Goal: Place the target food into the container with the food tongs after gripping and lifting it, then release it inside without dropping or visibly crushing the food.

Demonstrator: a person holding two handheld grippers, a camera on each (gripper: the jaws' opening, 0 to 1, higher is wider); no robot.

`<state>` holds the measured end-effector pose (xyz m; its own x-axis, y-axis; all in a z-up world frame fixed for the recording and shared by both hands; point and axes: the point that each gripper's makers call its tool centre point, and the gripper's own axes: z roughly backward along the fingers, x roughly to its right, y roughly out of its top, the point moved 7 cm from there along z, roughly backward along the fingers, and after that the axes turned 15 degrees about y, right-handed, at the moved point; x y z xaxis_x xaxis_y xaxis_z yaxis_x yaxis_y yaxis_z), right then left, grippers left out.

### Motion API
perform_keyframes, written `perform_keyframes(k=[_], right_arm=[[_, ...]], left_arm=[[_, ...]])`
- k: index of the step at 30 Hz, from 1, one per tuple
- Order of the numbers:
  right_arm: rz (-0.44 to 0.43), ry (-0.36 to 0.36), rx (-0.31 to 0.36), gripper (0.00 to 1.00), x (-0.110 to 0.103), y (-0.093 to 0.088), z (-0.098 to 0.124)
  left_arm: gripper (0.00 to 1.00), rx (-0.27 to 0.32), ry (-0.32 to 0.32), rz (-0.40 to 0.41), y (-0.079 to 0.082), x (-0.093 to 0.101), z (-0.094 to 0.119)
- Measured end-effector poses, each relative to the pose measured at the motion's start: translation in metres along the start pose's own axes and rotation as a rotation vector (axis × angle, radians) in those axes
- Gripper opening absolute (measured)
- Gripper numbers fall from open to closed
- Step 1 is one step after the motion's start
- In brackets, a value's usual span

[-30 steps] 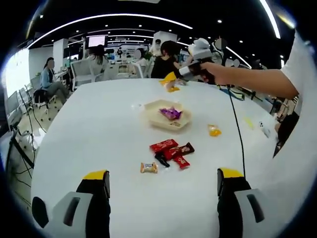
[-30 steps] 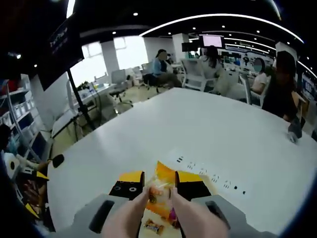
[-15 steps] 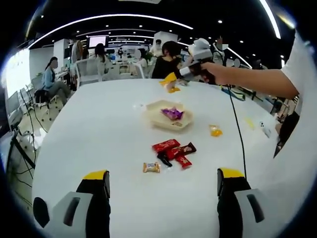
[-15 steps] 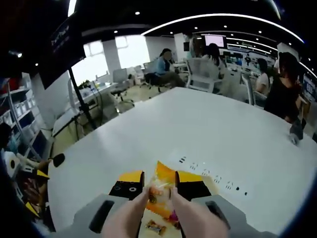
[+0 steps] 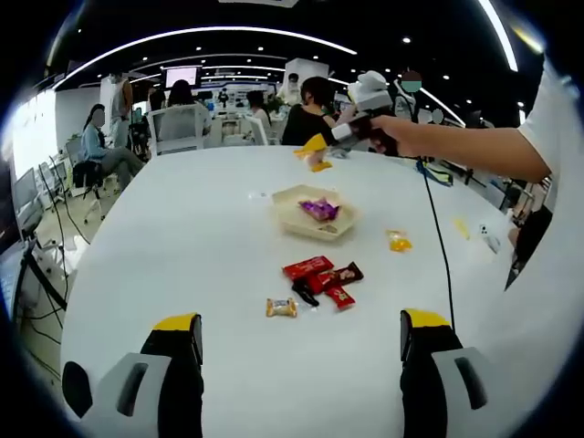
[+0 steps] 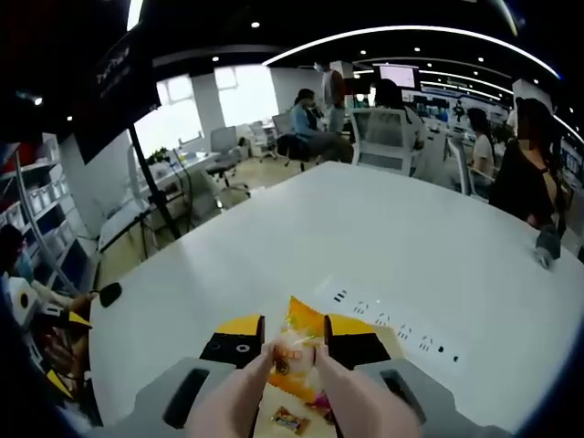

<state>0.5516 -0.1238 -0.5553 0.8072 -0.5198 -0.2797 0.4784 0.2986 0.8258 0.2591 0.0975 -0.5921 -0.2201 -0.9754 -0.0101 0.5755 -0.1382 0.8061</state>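
Looking along the left gripper (image 5: 301,342) first: its yellow-tipped jaws stand wide apart at the near edge of the white table (image 5: 182,237) with nothing between them.

Using the tan container (image 5: 315,217) as the landmark: on the near side of it sits a little pile of snacks, a red packet (image 5: 307,267), a dark brown packet (image 5: 344,273) just beside it and a smaller red one (image 5: 339,297) touching that cluster. A small gold-wrapped candy (image 5: 281,307) lies nearer still, slightly left of the pile. To the right of the container there's a yellow-orange sweet (image 5: 397,241) sitting alone. Inside the container is a purple wrapped candy (image 5: 320,210). A black cable (image 5: 438,237) runs across the table on the right of the container.

Beyond the container, the person's arm (image 5: 474,151) reaches in from the right holding the right gripper (image 5: 315,153), which is up off the table with something yellow-orange at its tip.

In the right gripper view, that gripper (image 6: 292,342) has pinkish tongs (image 6: 351,401) clamped in its jaws, and the tongs pinch an orange food packet (image 6: 297,351). Under it a bit of the container's rim and a wrapped candy (image 6: 287,422) peek out, though I can't tell exactly how high the packet is.

Far behind the table, people sit at office desks (image 6: 383,128).
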Motion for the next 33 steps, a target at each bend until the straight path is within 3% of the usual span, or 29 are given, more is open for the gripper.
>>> perform_keyframes(k=[22, 27, 33], right_arm=[[-0.011, 0.026, 0.008, 0.28, -0.003, -0.003, 0.001], [0.013, 0.09, -0.033, 0.28, -0.013, -0.01, 0.006], [0.036, 0.109, -0.048, 0.27, -0.025, -0.016, 0.016]], left_arm=[[0.89, 0.007, 0.001, -0.001, 0.0, 0.001, 0.004], [0.89, 0.01, -0.009, -0.011, 0.001, 0.004, 0.003], [0.89, 0.023, -0.028, -0.032, 0.01, 0.006, -0.001]])
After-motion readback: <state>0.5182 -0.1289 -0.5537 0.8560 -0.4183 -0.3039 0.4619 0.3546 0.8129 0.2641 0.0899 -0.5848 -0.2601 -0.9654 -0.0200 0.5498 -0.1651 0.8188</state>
